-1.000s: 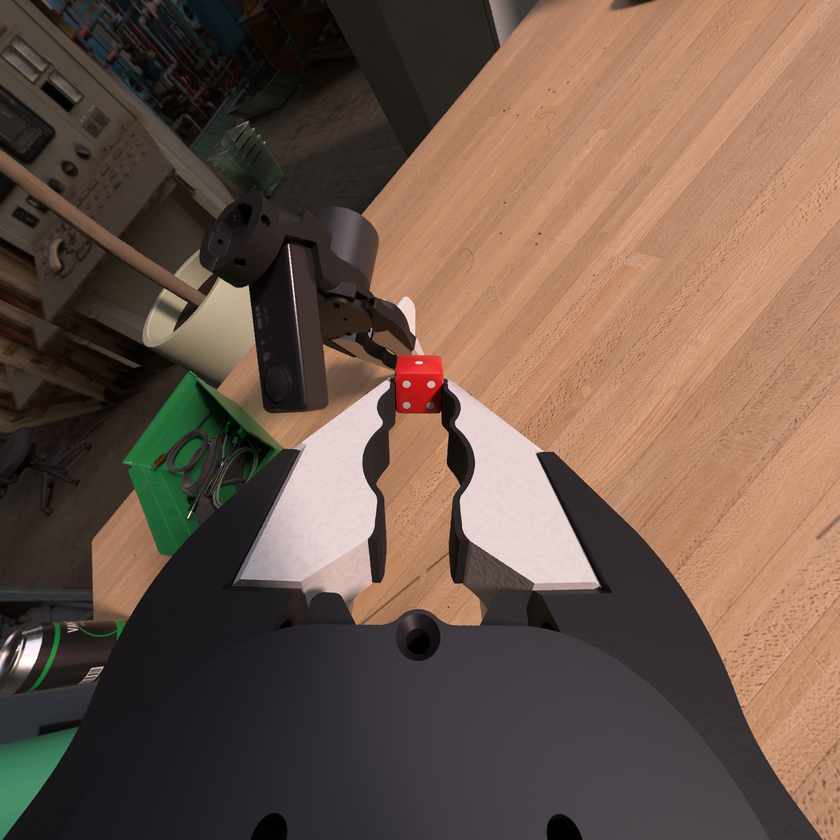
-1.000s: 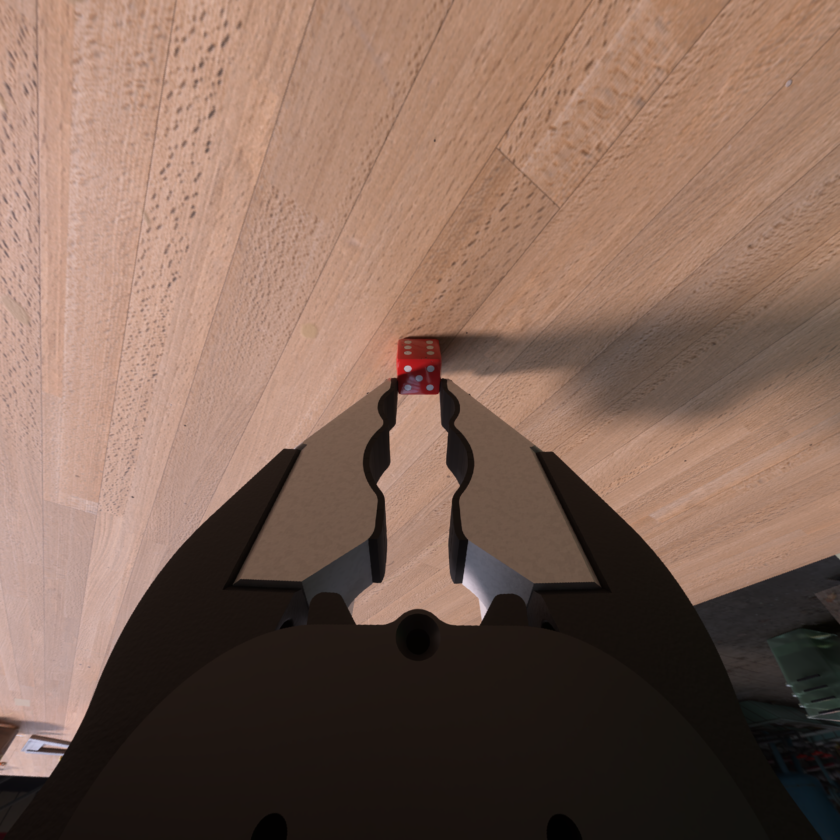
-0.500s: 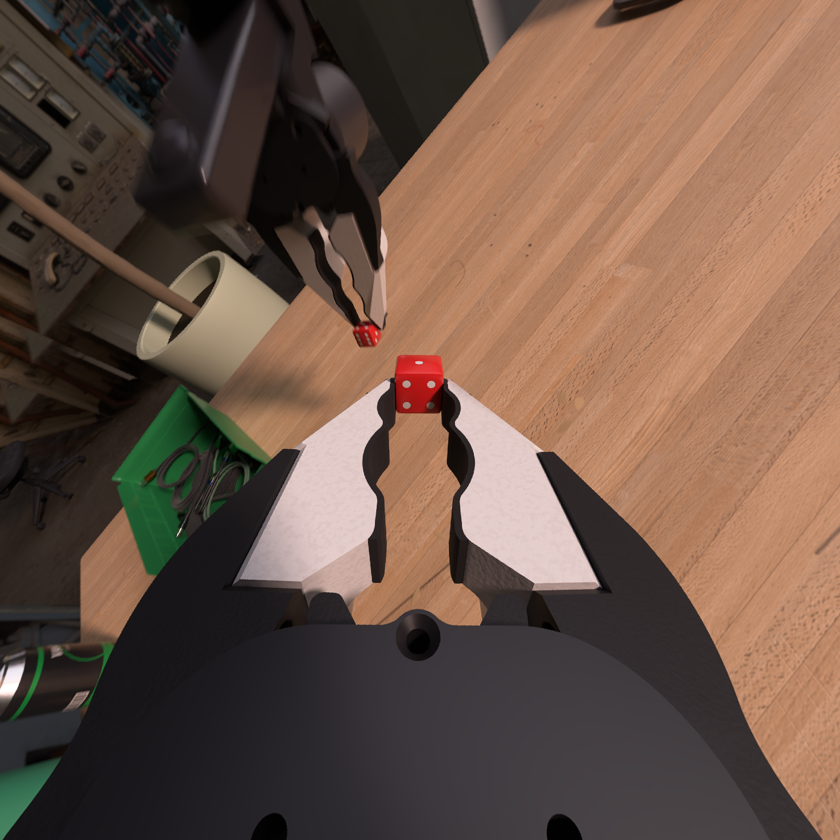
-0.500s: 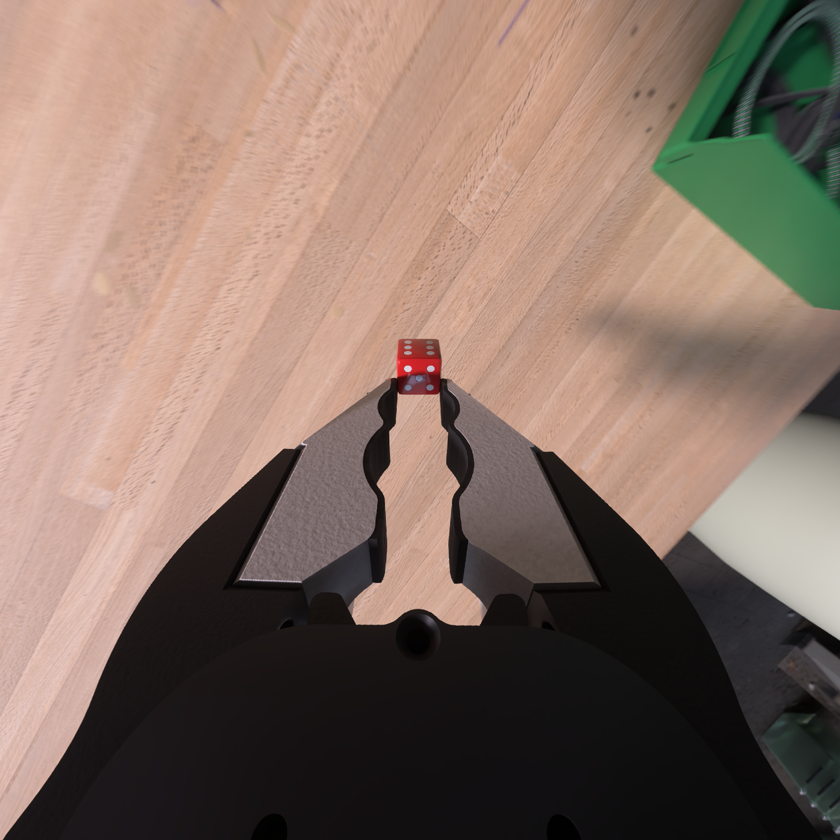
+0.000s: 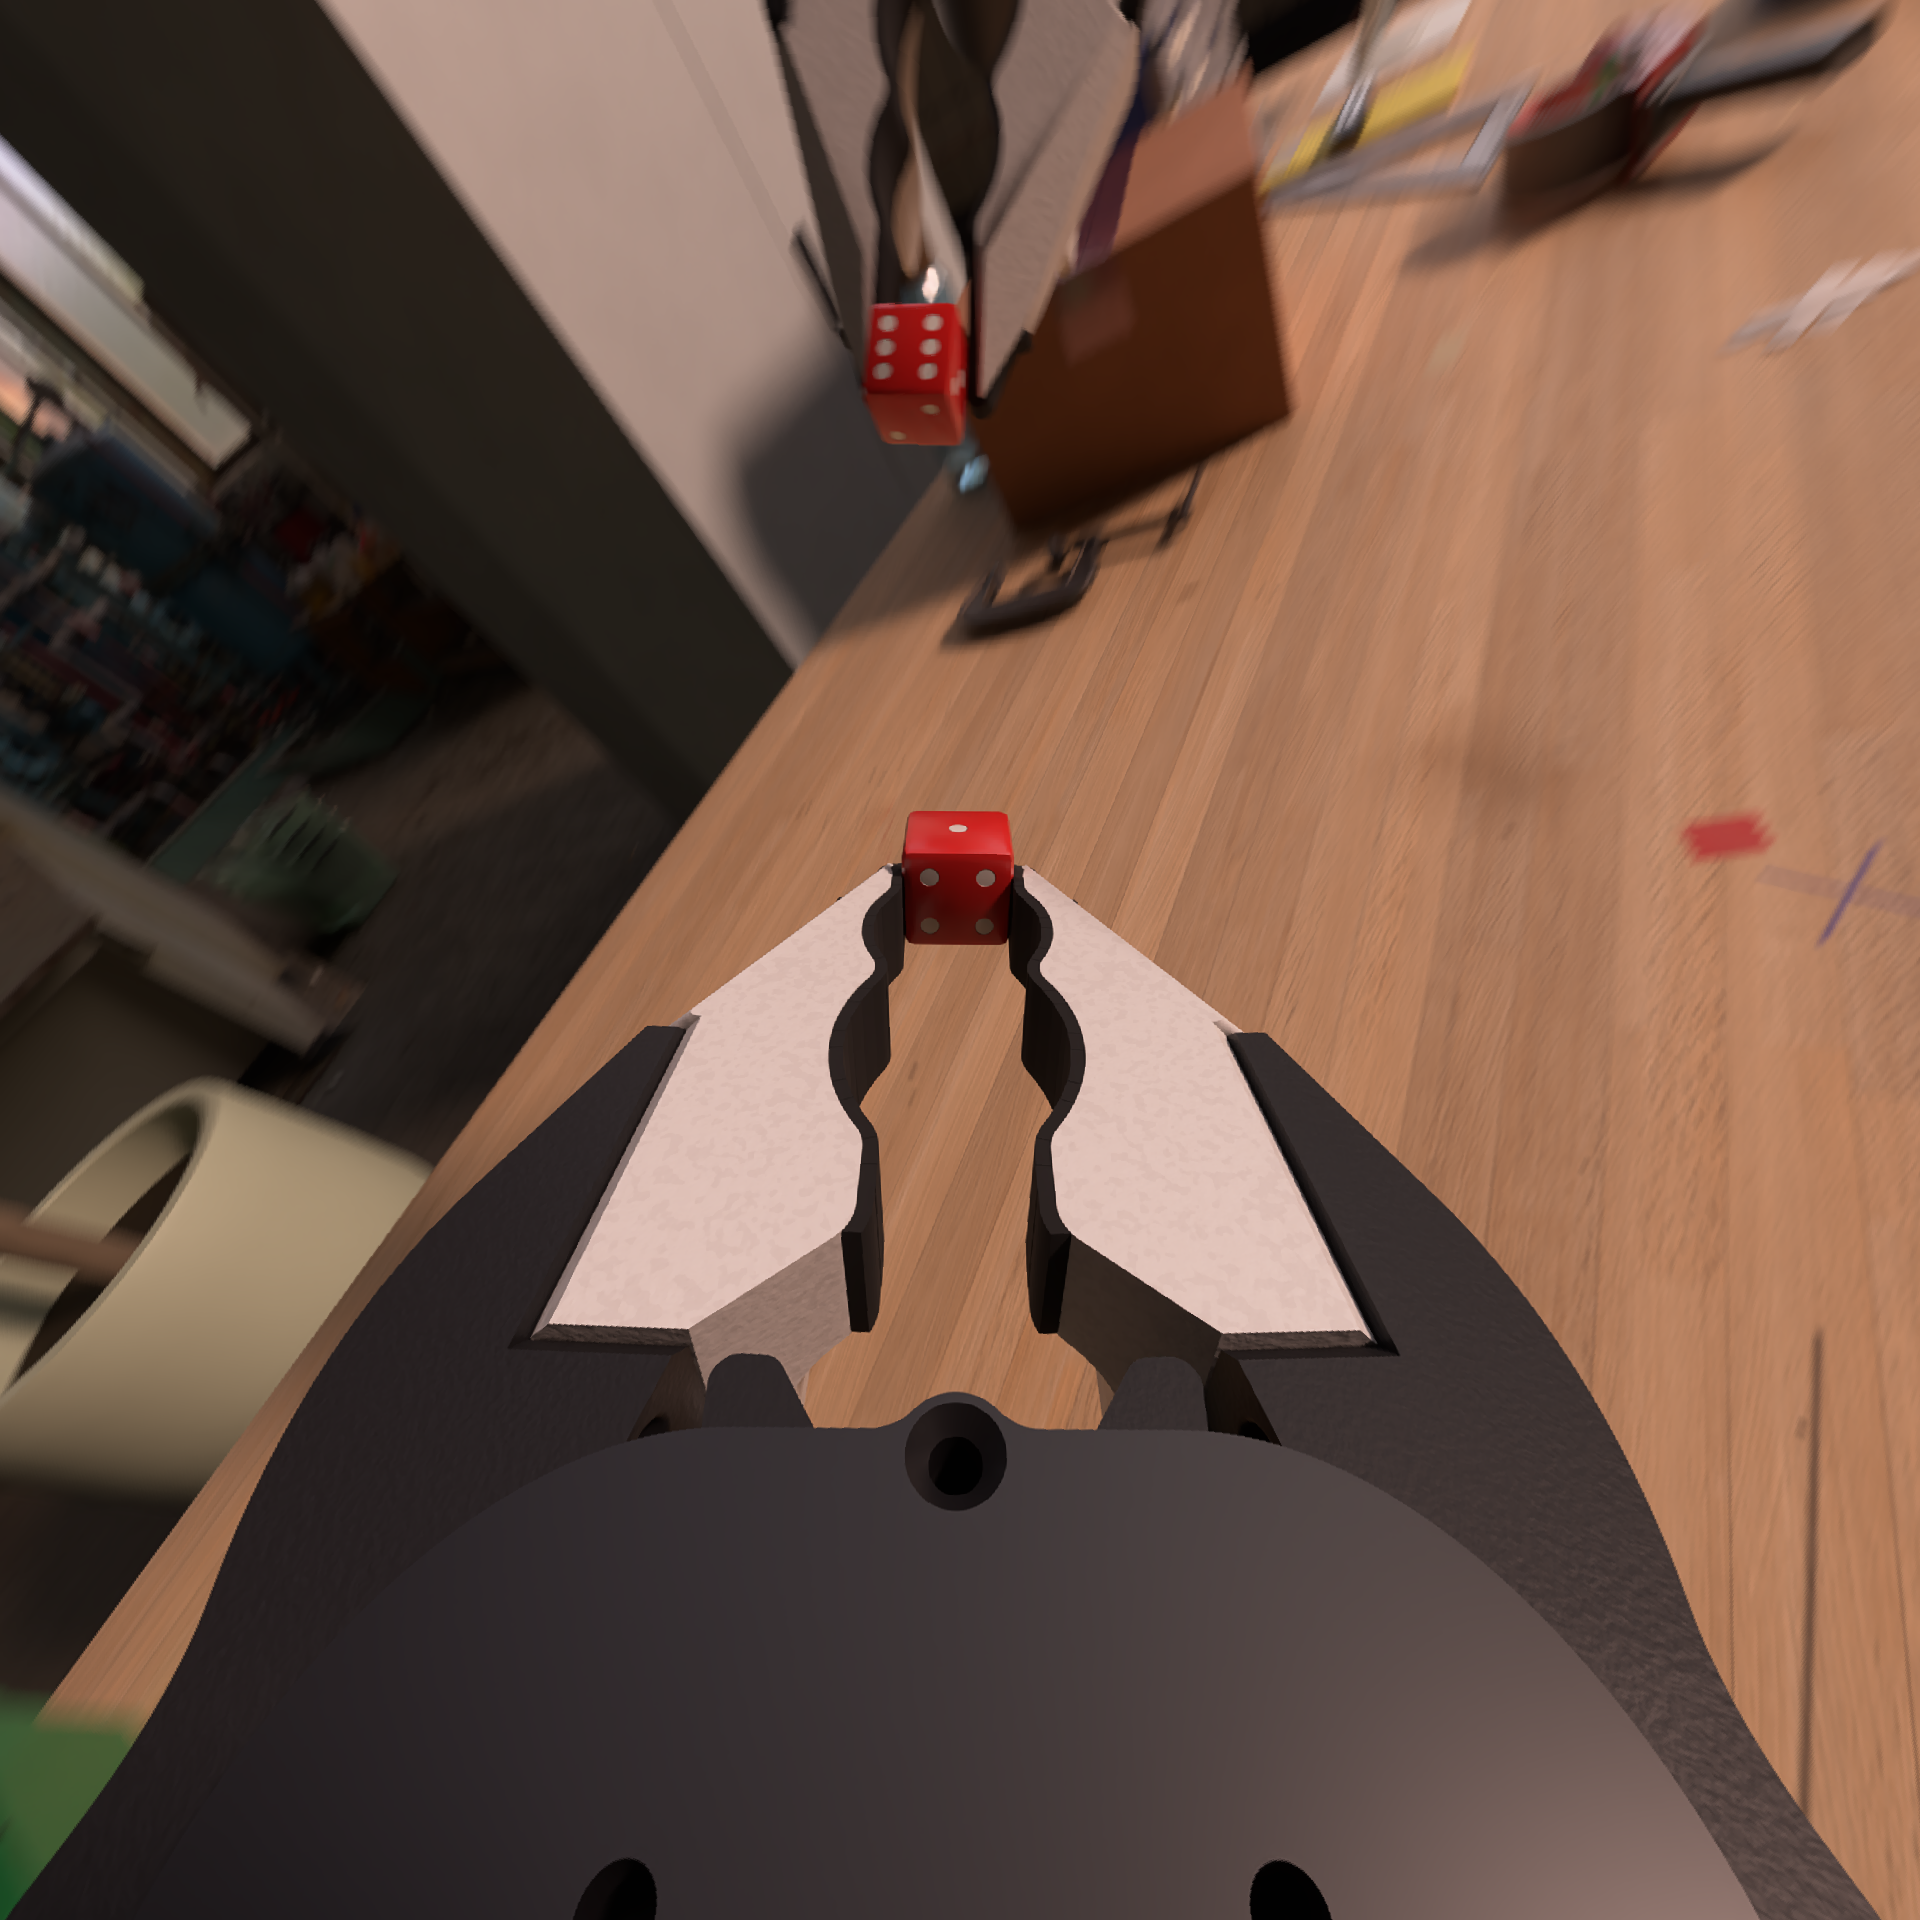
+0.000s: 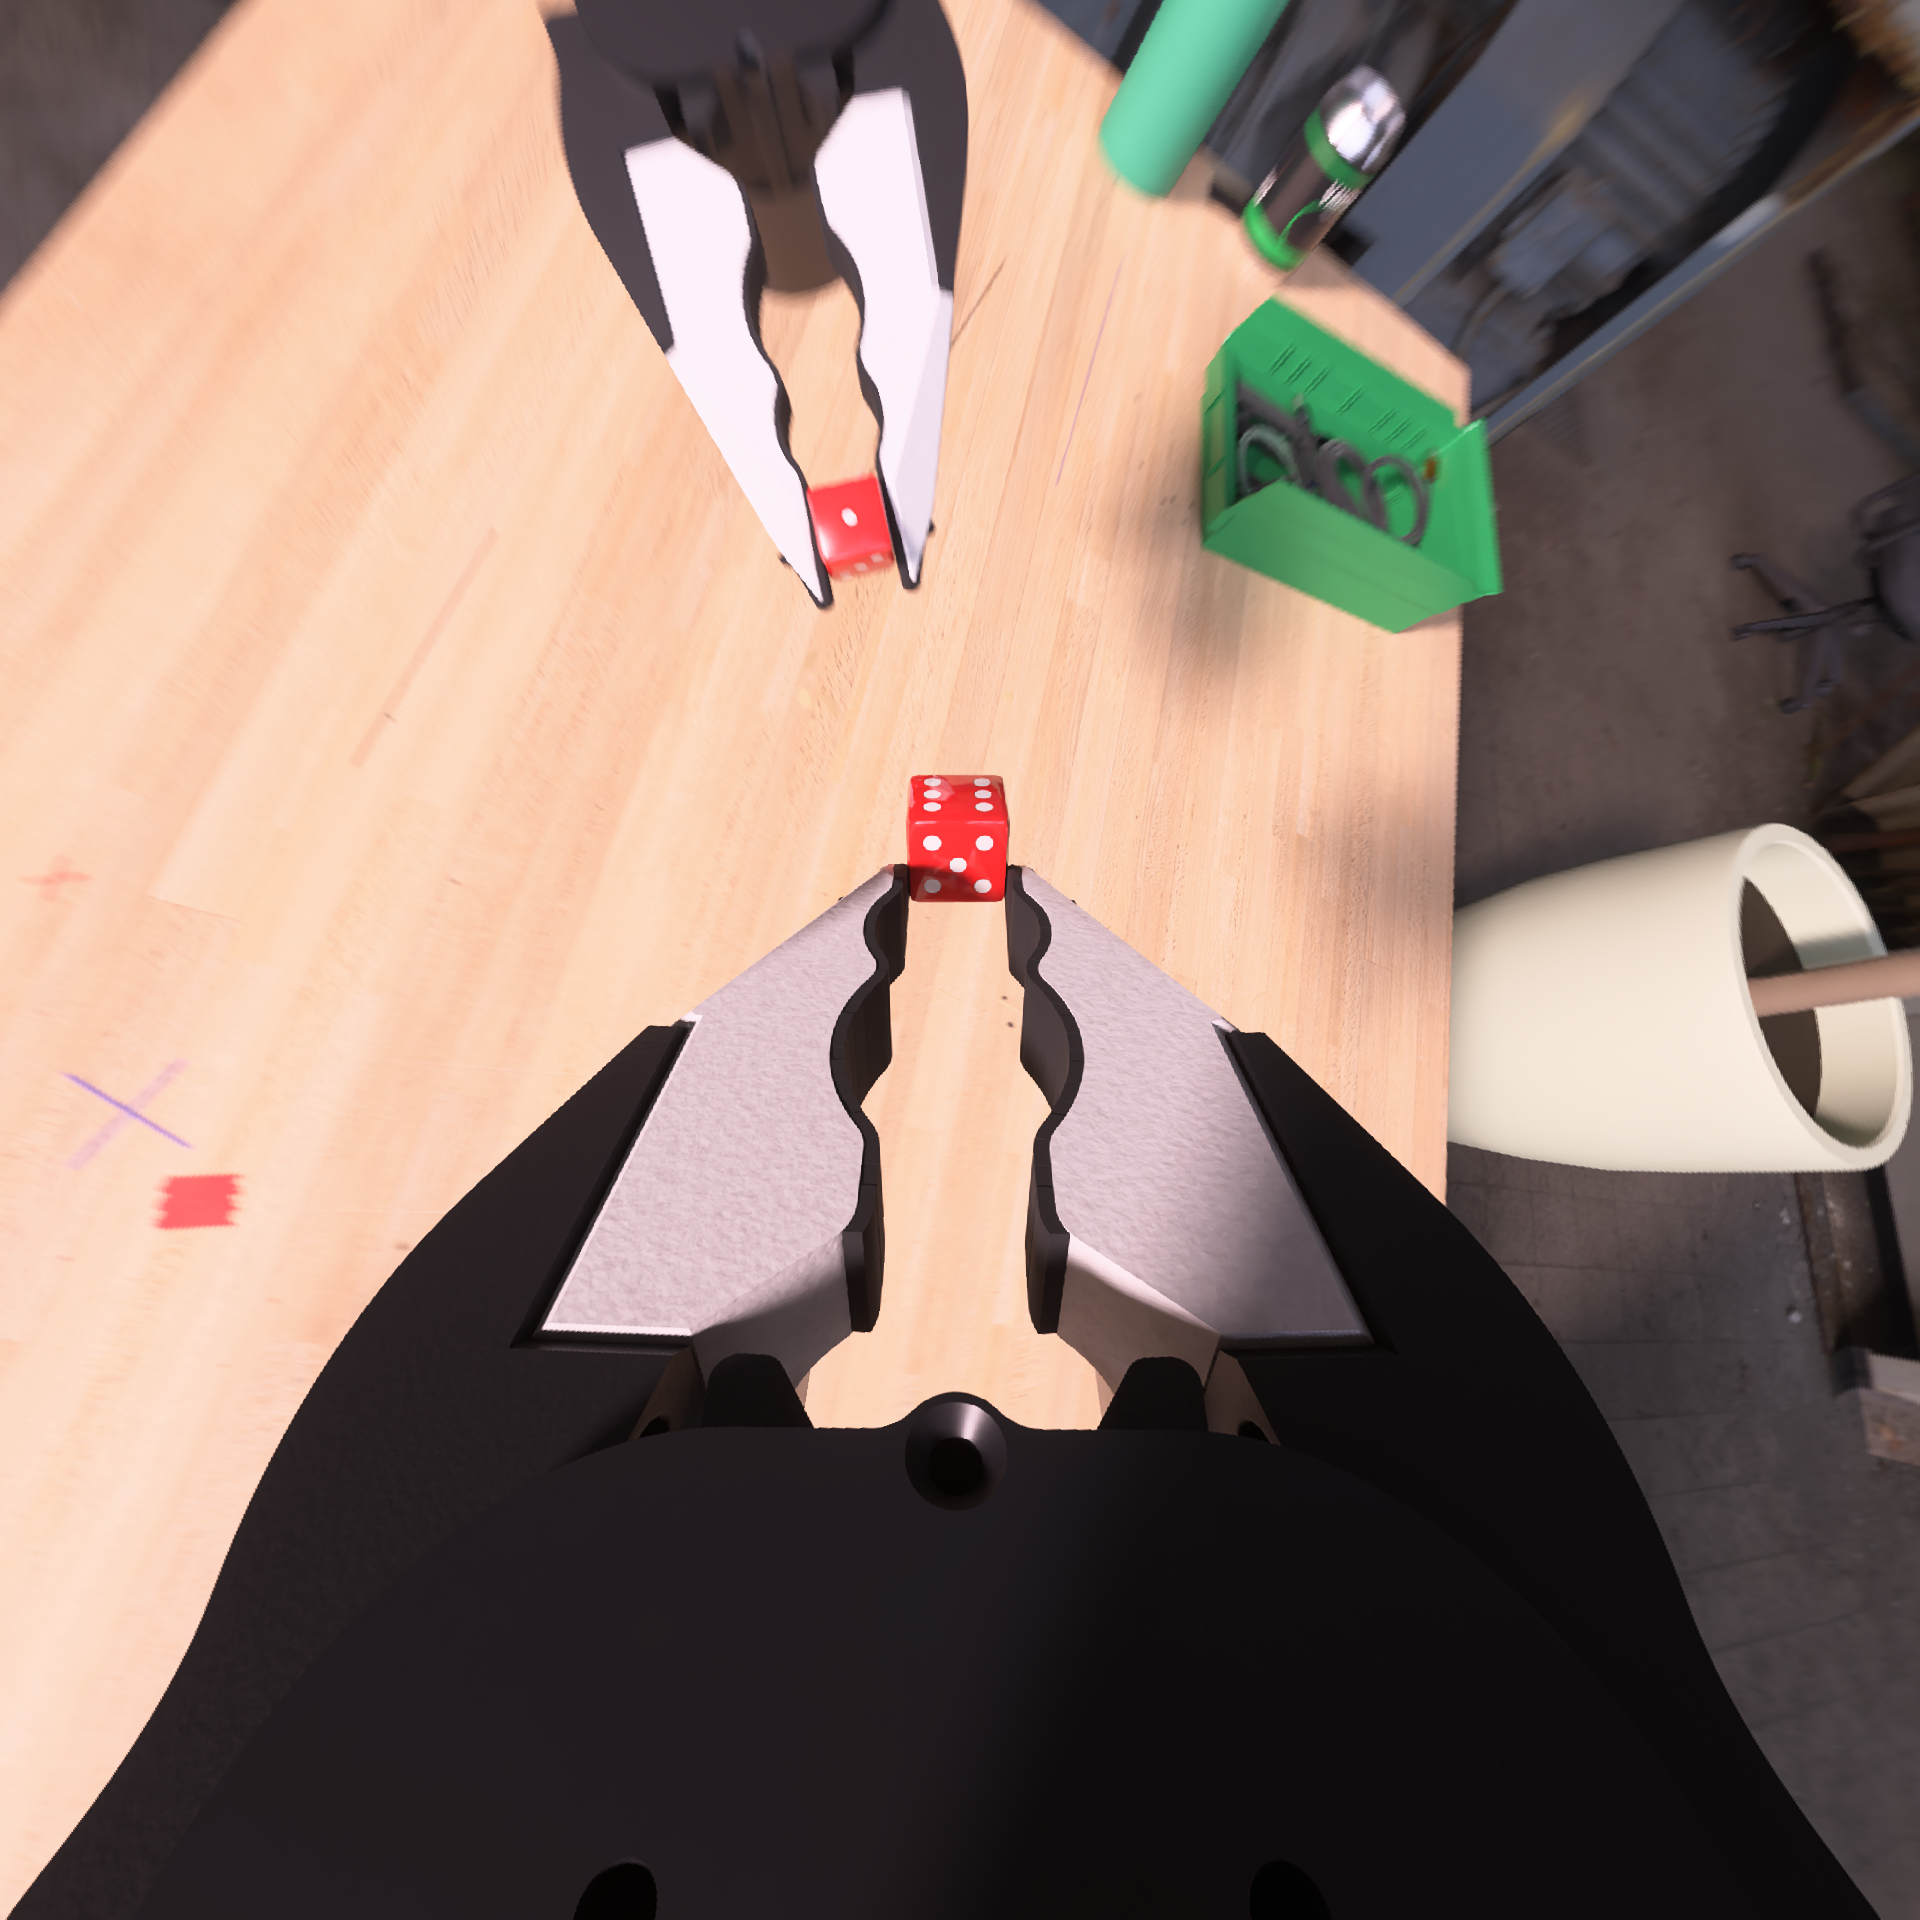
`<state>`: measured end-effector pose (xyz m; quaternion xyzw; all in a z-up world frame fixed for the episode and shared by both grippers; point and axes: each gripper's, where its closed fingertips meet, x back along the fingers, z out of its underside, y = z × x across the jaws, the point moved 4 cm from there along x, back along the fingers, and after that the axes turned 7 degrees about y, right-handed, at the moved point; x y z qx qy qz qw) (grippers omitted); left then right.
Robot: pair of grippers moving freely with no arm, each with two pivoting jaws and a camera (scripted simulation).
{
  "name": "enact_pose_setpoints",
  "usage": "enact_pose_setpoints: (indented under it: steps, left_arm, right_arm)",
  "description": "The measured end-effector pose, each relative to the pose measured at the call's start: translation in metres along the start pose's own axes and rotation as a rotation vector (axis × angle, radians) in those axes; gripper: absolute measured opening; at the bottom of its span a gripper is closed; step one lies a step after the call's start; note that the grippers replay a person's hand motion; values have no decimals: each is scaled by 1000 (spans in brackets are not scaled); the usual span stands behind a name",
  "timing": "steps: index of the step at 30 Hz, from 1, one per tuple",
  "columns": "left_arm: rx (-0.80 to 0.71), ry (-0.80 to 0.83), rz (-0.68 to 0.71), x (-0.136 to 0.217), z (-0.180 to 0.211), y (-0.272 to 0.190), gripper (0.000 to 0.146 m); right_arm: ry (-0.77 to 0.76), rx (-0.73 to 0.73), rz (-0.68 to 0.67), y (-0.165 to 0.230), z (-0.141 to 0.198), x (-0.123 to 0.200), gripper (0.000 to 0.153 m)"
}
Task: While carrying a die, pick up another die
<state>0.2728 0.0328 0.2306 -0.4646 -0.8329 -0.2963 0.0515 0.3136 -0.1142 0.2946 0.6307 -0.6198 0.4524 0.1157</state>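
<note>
My left gripper [image 5: 956,894] is shut on a red die [image 5: 957,878] at its fingertips, held above the wooden table [image 5: 1455,935]. My right gripper [image 6: 956,878] is shut on a second red die [image 6: 957,836], also above the table. In the left wrist view the right gripper [image 5: 920,343] hangs at the top with its die [image 5: 916,372]. In the right wrist view the left gripper [image 6: 857,540] points toward me with its die [image 6: 850,525]. The two grippers face each other, apart.
A green bin [image 6: 1351,488] of cables and a cream cylinder [image 6: 1662,1008] with a wooden stick sit near the table's edge. A brown box [image 5: 1132,312] and scattered items lie at the far end. A red patch [image 6: 197,1200] and purple cross [image 6: 130,1112] mark the tabletop.
Both grippers have lifted and swung with their dice held. The right gripper has risen and turned to face the left one; both views are blurred by motion.
</note>
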Motion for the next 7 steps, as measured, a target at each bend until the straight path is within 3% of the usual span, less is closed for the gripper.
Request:
enact_pose_setpoints:
  steps: [3,7]
  left_arm:
    - [4,-167,74,-18,-32,-16,19]
    - [-49,-255,127,-48,-64,-38,19]
  right_arm:
    - [-116,-97,81,31,14,44,18]
    - [-268,-191,200,72,34,79,18]
